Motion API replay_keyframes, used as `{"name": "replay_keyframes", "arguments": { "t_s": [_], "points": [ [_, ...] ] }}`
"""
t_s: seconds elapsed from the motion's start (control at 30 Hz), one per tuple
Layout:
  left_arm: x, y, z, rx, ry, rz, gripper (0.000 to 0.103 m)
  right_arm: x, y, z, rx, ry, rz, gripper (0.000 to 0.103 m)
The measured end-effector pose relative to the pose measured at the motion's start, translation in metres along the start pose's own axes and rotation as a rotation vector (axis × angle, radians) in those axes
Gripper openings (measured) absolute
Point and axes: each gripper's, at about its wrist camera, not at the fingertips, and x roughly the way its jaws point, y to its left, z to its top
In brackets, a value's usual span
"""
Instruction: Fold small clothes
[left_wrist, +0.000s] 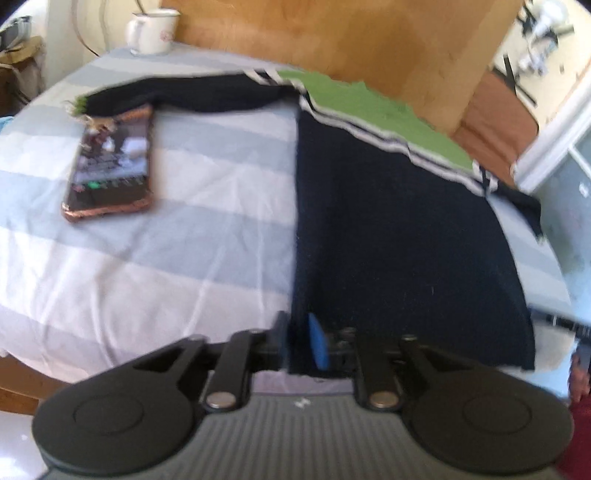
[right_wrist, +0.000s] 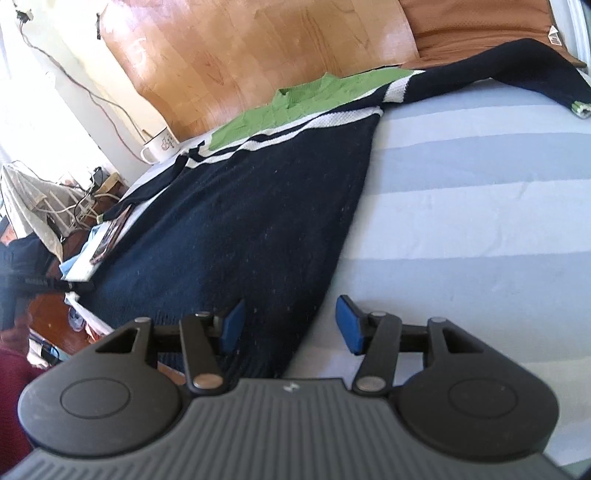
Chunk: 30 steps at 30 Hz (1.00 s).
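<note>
A bed (left_wrist: 184, 258) with a blue and white striped sheet. On it lie a dark sweater (left_wrist: 388, 229), a phone (left_wrist: 110, 166) at left, and a far mug (left_wrist: 155, 29).

A navy knitted sweater (right_wrist: 236, 221) with white stripes and a green yoke lies flat on the striped bedding, sleeves spread outward, its hem corners lying between both tools' jaws.
</note>
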Motion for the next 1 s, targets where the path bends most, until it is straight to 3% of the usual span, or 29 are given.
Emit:
{"name": "replay_keyframes", "arguments": {
  "t_s": [0.03, 0.07, 0.23, 0.37, 0.53, 0.67, 0.83, 1.0],
  "points": [
    [-0.002, -0.001, 0.0, 0.02, -0.005, 0.001, 0.047, -0.001, 0.0, 0.002, 0.001, -0.005, -0.011, 0.057],
    [-0.007, 0.0, 0.001, 0.036, -0.031, 0.011, 0.052, -0.001, 0.0, 0.004, -0.002, -0.01, -0.019, 0.057],
    [-0.043, 0.028, 0.025, -0.043, -0.195, 0.039, 0.056, -0.003, 0.008, 0.026, -0.05, -0.049, -0.05, 0.057],
    [-0.055, 0.05, 0.036, -0.089, -0.286, 0.052, 0.061, 0.019, 0.043, 0.06, -0.159, -0.06, -0.023, 0.057],
    [-0.063, 0.083, 0.027, -0.115, -0.37, 0.036, 0.072, 0.077, 0.136, 0.1, -0.392, -0.011, 0.059, 0.057],
    [-0.071, 0.112, 0.014, -0.147, -0.418, 0.025, 0.075, 0.139, 0.225, 0.119, -0.556, 0.026, 0.157, 0.057],
    [-0.079, 0.154, 0.001, -0.215, -0.438, 0.04, 0.08, 0.217, 0.332, 0.11, -0.798, 0.029, 0.269, 0.057],
    [-0.091, 0.186, -0.008, -0.295, -0.449, 0.062, 0.08, 0.291, 0.402, 0.09, -0.941, 0.086, 0.356, 0.057]
  ]
}}
